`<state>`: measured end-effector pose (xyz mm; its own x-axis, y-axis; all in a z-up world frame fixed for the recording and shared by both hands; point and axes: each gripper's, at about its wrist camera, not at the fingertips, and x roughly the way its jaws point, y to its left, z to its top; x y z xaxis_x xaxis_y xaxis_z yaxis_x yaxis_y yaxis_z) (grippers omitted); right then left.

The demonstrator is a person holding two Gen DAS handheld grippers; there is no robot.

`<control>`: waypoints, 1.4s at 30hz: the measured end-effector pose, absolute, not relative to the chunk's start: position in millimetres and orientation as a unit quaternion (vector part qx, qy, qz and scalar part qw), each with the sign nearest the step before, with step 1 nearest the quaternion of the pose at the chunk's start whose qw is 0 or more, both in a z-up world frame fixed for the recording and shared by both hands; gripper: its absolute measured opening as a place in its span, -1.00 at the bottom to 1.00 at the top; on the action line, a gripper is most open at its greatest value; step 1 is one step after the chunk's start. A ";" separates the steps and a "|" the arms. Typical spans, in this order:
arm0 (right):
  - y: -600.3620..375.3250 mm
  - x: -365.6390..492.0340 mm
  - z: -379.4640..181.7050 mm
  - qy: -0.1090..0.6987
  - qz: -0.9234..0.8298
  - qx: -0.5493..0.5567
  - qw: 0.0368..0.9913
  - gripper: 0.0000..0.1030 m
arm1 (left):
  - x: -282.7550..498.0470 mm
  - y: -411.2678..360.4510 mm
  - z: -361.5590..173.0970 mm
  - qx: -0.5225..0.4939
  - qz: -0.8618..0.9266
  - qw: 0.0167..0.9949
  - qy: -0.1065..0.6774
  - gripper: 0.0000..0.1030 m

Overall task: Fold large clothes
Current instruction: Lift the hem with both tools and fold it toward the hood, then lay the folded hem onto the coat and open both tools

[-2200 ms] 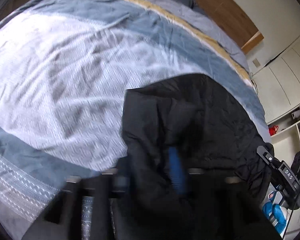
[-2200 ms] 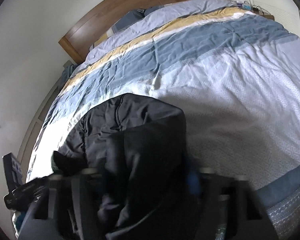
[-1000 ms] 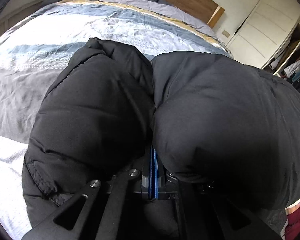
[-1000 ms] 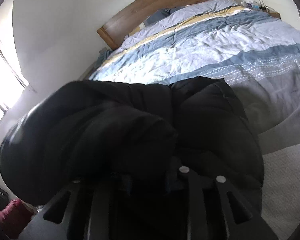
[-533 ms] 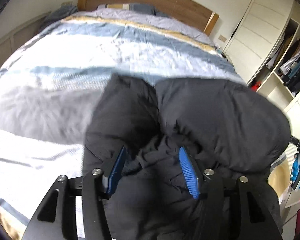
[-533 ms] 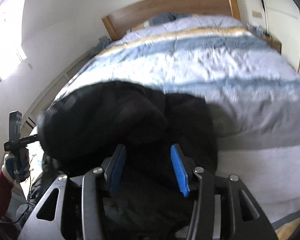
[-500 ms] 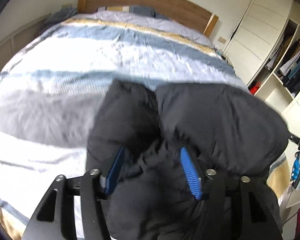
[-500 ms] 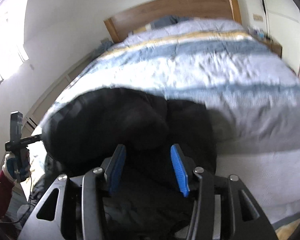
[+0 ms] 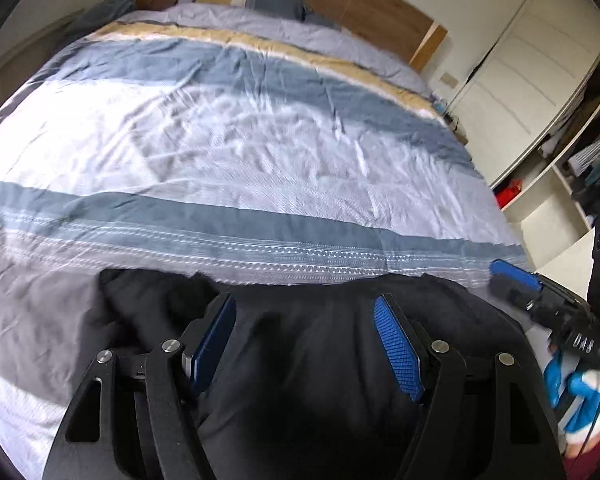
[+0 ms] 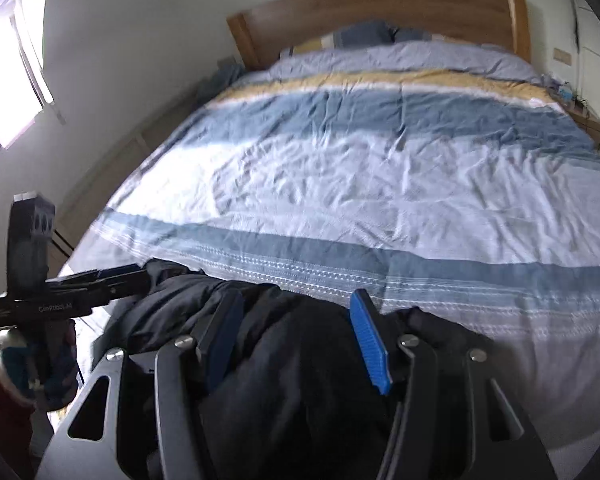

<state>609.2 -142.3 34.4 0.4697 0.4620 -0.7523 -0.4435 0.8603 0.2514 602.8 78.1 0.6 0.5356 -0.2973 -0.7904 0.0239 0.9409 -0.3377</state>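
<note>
A black padded jacket (image 9: 308, 364) lies bunched at the near edge of the bed, also in the right wrist view (image 10: 300, 364). My left gripper (image 9: 306, 328) is open above it, blue pads wide apart, jacket fabric below the jaws. My right gripper (image 10: 296, 320) is open too, over the jacket's right part. The right gripper also shows at the right edge of the left wrist view (image 9: 540, 300). The left gripper shows at the left of the right wrist view (image 10: 80, 292).
The bed has a striped blue, white and yellow duvet (image 9: 240, 140) and a wooden headboard (image 10: 380, 12). White wardrobe and open shelves (image 9: 540, 80) stand to the right. A wall and window (image 10: 4, 60) are to the left.
Both grippers had been shut on the lifted jacket, then opened. The jacket has dropped onto the bed's near edge and both grippers have drawn back with jaws wider.
</note>
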 end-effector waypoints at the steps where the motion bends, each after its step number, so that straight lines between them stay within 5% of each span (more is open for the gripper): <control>1: -139.2 613.4 24.5 0.452 0.263 0.006 0.852 0.05 | 606.8 68.4 -7.5 -0.132 -0.089 0.862 0.482 0.37; 9: -137.9 588.9 -54.3 0.490 0.256 -0.011 0.833 0.06 | 578.7 46.6 -70.6 -0.056 -0.072 0.864 0.495 0.41; 19: -135.5 500.0 -37.7 0.495 0.253 -0.094 0.826 0.06 | 504.3 27.9 -52.0 0.014 -0.077 0.863 0.498 0.39; 33: -148.9 448.9 -74.1 0.469 0.235 -0.079 0.848 0.07 | 462.0 18.7 -91.4 0.030 -0.059 0.874 0.481 0.44; 42: -166.1 417.2 -52.1 0.449 0.240 -0.061 0.859 0.07 | 412.1 14.6 -61.0 0.026 -0.058 0.892 0.447 0.44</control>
